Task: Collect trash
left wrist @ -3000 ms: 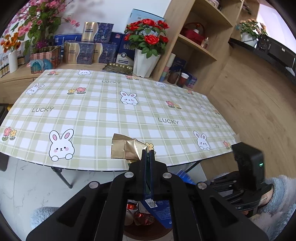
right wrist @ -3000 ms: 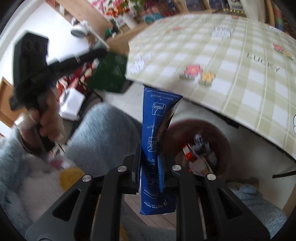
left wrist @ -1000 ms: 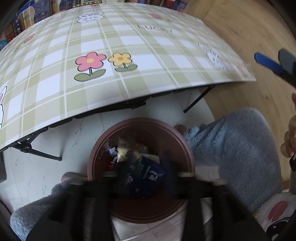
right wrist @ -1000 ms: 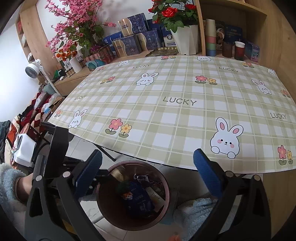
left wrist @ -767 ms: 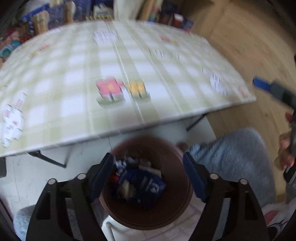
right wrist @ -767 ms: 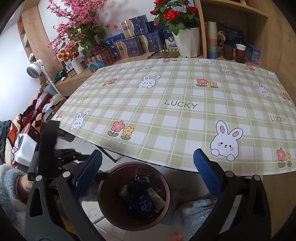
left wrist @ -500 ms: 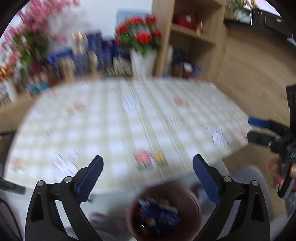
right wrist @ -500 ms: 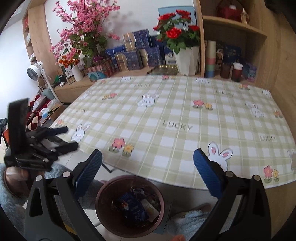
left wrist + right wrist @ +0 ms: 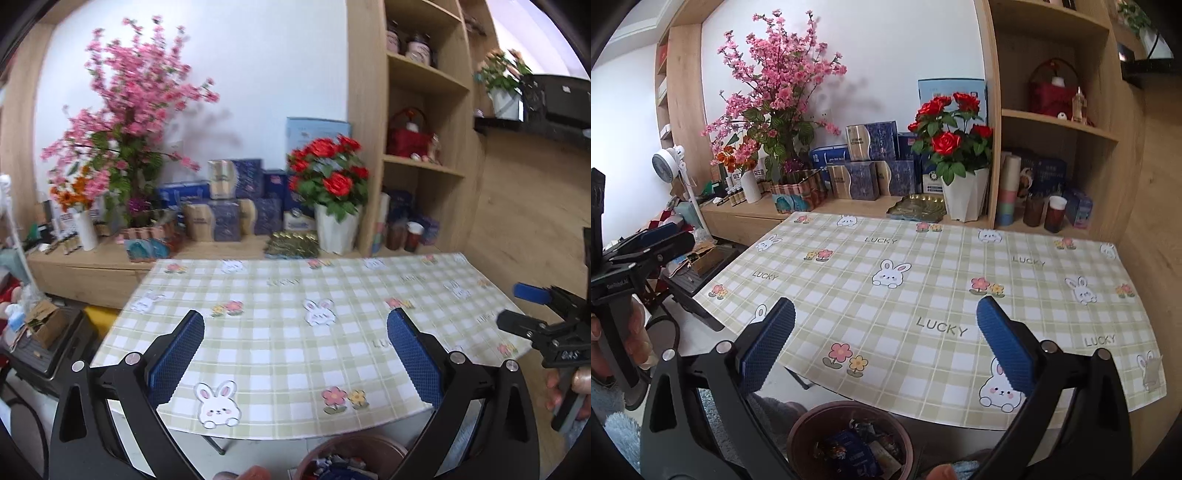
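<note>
A round brown bin (image 9: 798, 435) stands on the floor under the near edge of the table, with a blue packet (image 9: 849, 456) and other wrappers inside. The left wrist view shows only the bin's rim (image 9: 351, 439) at the bottom. My left gripper (image 9: 295, 354) is open above the near table edge, with nothing between its blue pads. My right gripper (image 9: 886, 347) is also open and empty, above the bin and the table's front edge. Each gripper shows at the side of the other's view. The green checked tablecloth (image 9: 923, 280) shows no trash on it.
Behind the table a low wooden sideboard (image 9: 746, 218) carries boxes, a pink blossom arrangement (image 9: 775, 92) and red roses in a white pot (image 9: 964, 192). Wooden shelves (image 9: 1056, 122) rise at the right. A small fan (image 9: 666, 162) and floor clutter lie to the left.
Earlier the left gripper held a gold wrapper and the right a blue packet; both now lie in the bin. Both grippers have opened, risen and tipped up from the bin towards the table.
</note>
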### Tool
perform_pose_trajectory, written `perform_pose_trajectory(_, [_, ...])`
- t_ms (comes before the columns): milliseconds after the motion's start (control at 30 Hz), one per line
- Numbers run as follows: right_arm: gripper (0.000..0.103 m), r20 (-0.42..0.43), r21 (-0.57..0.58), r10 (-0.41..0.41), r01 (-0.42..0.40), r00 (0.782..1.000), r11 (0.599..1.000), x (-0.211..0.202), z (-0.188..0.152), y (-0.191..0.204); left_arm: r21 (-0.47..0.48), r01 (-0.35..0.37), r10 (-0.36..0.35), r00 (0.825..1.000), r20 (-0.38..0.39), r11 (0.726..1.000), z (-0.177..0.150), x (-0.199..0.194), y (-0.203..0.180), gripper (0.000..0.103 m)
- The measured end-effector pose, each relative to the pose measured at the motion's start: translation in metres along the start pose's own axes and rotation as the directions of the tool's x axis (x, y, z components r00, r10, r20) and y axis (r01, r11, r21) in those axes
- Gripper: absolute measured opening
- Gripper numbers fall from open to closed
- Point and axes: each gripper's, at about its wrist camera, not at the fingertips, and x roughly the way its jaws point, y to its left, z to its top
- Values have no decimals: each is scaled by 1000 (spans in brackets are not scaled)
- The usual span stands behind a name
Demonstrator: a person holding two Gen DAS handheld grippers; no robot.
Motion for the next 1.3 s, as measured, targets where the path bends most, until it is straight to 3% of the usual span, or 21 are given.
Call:
perform_pose_trajectory(367, [97, 2, 10, -17, 17, 1000, 1000, -4, -2, -2, 29, -65, 65, 998, -7, 997, -9, -1, -5, 97])
perform_pose_trajectory(1300, [97, 6, 14, -82, 82, 997, 997, -5, -10, -6, 70, -58, 60, 998, -32, 996, -14, -2, -9, 97])
